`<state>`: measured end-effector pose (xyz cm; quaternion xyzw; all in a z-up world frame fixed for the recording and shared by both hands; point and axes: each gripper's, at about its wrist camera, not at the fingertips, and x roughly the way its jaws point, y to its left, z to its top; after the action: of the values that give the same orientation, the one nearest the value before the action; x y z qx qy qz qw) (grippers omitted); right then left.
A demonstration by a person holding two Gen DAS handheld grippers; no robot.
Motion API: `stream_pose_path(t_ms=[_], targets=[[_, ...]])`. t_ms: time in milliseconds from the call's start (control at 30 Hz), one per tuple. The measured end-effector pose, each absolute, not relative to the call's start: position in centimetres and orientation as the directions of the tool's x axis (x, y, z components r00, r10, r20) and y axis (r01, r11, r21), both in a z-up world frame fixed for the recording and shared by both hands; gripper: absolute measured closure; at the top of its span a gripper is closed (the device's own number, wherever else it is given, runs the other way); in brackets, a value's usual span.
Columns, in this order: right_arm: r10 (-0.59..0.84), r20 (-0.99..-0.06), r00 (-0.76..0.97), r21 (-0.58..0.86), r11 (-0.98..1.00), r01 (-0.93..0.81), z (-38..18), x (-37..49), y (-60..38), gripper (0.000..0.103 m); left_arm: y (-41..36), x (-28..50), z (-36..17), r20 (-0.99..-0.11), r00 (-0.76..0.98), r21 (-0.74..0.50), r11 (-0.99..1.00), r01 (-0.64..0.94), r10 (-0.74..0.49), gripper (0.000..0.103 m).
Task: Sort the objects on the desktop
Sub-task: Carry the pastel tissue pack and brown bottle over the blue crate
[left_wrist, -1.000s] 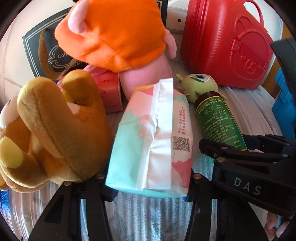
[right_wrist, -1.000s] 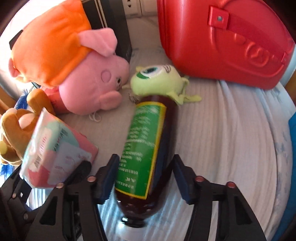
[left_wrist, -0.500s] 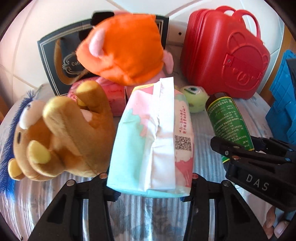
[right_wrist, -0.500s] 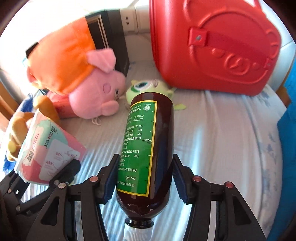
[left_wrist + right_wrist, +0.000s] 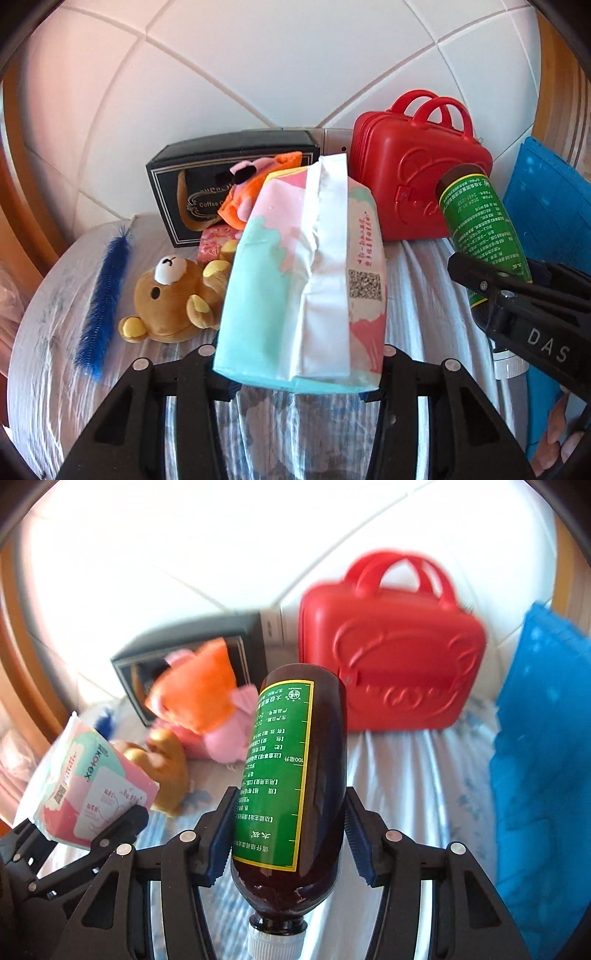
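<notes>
My left gripper is shut on a pastel tissue pack and holds it above the table; the pack also shows in the right wrist view. My right gripper is shut on a brown bottle with a green label, its white cap toward the camera, held in the air. The bottle and right gripper show at the right of the left wrist view. On the table lie a brown bear plush, a pink pig plush in orange and a blue brush.
A red mini suitcase and a black coffee box stand against the tiled wall. A blue crate stands at the right. A small pink pack lies behind the bear. The table has a striped cloth.
Both grippers have risen and pulled back from the table with the tissue pack and the bottle. The plush toys and suitcase now look farther away and lower.
</notes>
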<state>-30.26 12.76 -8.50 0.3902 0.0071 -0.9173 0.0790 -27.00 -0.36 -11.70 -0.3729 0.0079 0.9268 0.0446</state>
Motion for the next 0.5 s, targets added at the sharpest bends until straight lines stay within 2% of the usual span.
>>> stream_pose_path(t_ms=[233, 500], targets=[[-0.135, -0.614, -0.778, 0.021, -0.988, 0.154, -1.6, -23.7, 12.7, 0.049, -0.2, -20.5, -5.9, -0.633, -0.767, -0.028, -0.993, -0.116, 0.107, 0.059], [-0.069, -0.497, -0.865, 0.015, -0.997, 0.071, 4.6, -14.8, 17.7, 0.049, 5.1, -14.7, -1.2, -0.574, -0.793, -0.035, -0.973, -0.226, 0.205, 0.059]])
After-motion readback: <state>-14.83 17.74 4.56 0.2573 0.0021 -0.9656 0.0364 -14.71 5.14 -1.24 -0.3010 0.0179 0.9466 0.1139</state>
